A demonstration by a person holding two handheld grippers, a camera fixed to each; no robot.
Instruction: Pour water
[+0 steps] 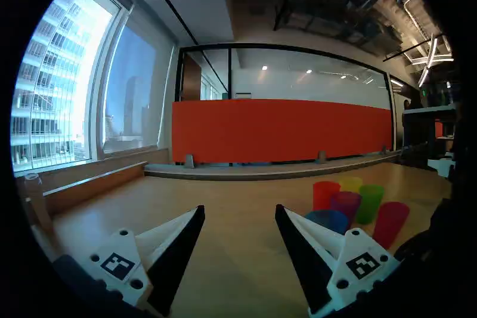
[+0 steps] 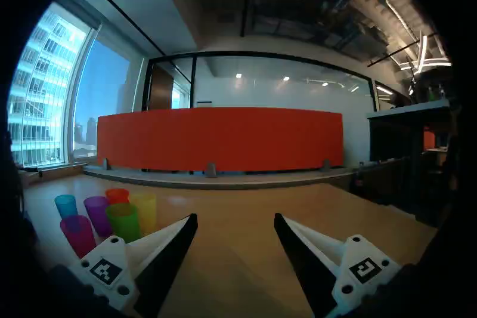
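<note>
Your left gripper (image 1: 239, 207) points at the long orange partition panel (image 1: 280, 130), fingers spread wide, and your right gripper (image 2: 235, 216) does the same. The cluster of translucent coloured plastic cups (image 1: 346, 204) stands upright on the pale wooden table (image 1: 238, 190), on the near side of that panel. It lies toward the panel's right end in the left gripper view and its left end in the right gripper view.

Daylight enters through the tall windows (image 1: 65, 79) at the left of both views and overexposes the brightest panes. Recessed ceiling spots (image 1: 264, 68) and strip lights (image 1: 432, 58) add weaker fill; the upper ceiling is dim. The wooden table (image 1: 238, 222) is evenly lit, with a soft sheen and faint shadows. The translucent cups (image 1: 352, 204) glow. Focus is sharp. Fisheye distortion bows the orange partition (image 2: 220, 139) and the window frames toward the edges.
</note>
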